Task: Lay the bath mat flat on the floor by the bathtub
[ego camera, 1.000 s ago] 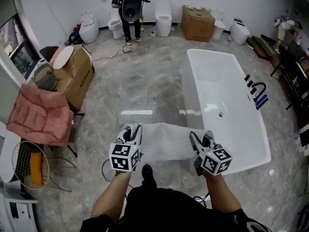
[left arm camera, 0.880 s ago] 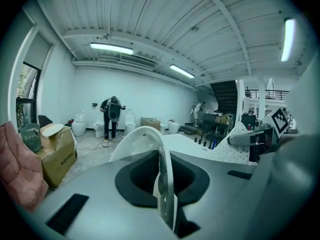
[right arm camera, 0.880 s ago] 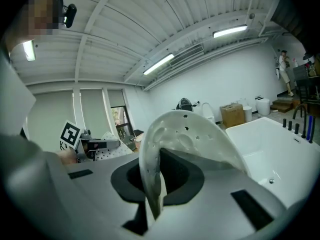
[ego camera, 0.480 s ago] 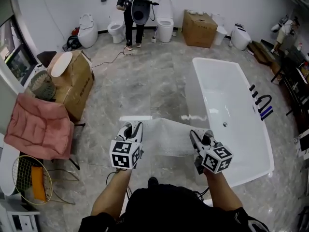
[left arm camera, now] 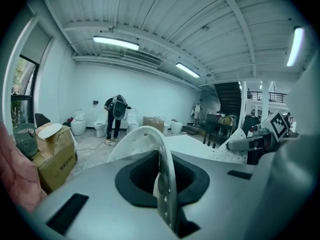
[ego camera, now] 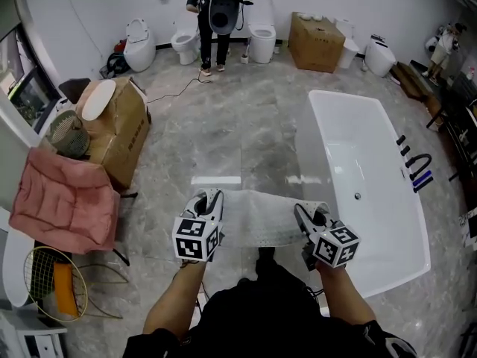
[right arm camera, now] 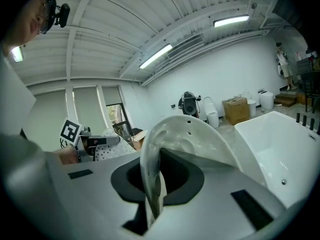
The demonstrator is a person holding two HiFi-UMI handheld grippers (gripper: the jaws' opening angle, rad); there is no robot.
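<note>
A white perforated bath mat hangs stretched between my two grippers, above the grey marble floor and just left of the white bathtub. My left gripper is shut on the mat's left edge; in the left gripper view the mat folds up between the jaws. My right gripper is shut on the mat's right edge, and the mat curls up between its jaws in the right gripper view. The bathtub lies to its right.
Cardboard boxes and a pink cushion on a chair stand at the left. A person stands by several toilets at the far wall. A black faucet sits beside the tub. A cable lies on the floor near my feet.
Both grippers, still holding the mat stretched between them, have been carried back across the floor with me: the tub and the far wall now look farther away.
</note>
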